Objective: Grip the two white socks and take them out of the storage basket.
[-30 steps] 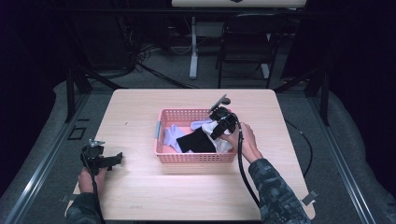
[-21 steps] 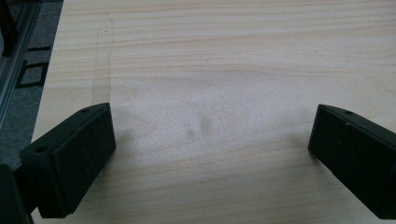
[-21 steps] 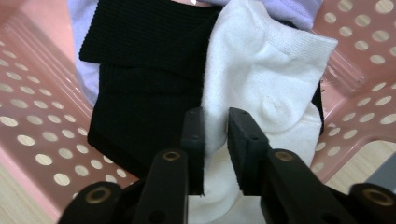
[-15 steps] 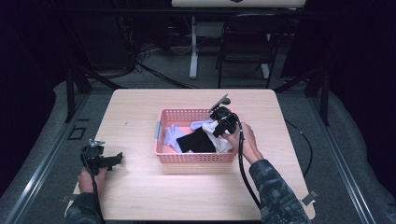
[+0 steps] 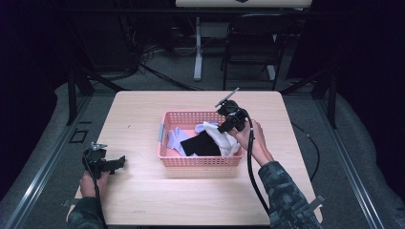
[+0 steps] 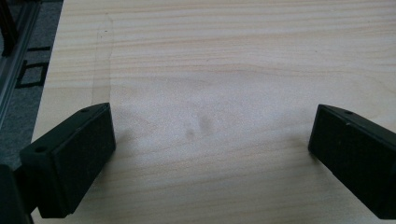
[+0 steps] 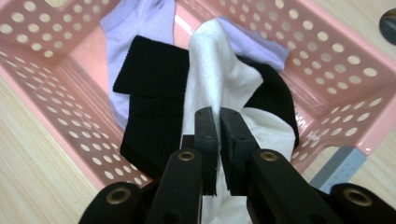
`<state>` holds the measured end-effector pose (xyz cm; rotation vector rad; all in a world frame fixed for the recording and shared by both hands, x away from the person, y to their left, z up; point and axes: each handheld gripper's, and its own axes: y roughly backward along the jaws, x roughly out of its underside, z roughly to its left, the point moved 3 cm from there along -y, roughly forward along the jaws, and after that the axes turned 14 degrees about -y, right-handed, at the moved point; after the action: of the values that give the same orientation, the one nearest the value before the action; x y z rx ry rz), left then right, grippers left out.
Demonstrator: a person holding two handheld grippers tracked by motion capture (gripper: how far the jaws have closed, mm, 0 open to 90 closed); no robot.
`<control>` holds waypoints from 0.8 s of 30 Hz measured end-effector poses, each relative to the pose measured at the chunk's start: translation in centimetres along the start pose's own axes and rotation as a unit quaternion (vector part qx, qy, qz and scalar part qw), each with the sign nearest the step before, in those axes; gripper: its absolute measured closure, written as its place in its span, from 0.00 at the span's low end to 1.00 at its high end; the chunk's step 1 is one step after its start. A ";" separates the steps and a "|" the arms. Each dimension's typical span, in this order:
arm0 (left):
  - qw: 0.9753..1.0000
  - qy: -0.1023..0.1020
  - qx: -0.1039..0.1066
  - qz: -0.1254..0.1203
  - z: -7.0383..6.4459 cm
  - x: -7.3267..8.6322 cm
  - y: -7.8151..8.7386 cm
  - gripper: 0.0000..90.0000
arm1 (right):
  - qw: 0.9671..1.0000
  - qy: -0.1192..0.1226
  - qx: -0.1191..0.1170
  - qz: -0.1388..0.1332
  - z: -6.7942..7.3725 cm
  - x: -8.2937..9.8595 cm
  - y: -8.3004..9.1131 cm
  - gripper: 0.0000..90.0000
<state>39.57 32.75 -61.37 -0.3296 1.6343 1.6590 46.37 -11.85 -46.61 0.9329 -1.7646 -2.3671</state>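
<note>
Since a second ago my right gripper (image 5: 228,125) has lifted slightly, jaws pinched shut on the white sock (image 7: 212,70), which hangs lengthwise below them over the pink basket (image 5: 200,161) at centre frame. Black sock (image 7: 156,79) and lavender cloth (image 7: 144,21) lie just beneath, touching it. My left gripper (image 5: 102,163), jaws wide and empty, rests lower left on the tabletop (image 5: 143,109), well apart.

Black chair (image 5: 248,43) behind wooden table (image 5: 143,191)
</note>
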 end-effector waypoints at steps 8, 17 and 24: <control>1.000 0.000 0.000 0.000 0.0 0.0 0.0 0.01 | 1.000 -0.001 -0.005 -0.016 0.2 -0.5 1.4 0.96; 1.000 0.000 0.000 0.000 0.0 0.0 0.0 0.01 | 0.999 0.001 -0.006 -0.032 0.6 -1.1 3.2 0.96; 1.000 0.000 0.000 0.000 0.0 0.0 0.0 0.01 | 0.999 0.004 -0.005 -0.045 0.7 -1.4 4.6 0.96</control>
<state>39.57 32.75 -61.37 -0.3294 1.6340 1.6590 45.75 -12.32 -41.83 1.0389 -1.7416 -2.4200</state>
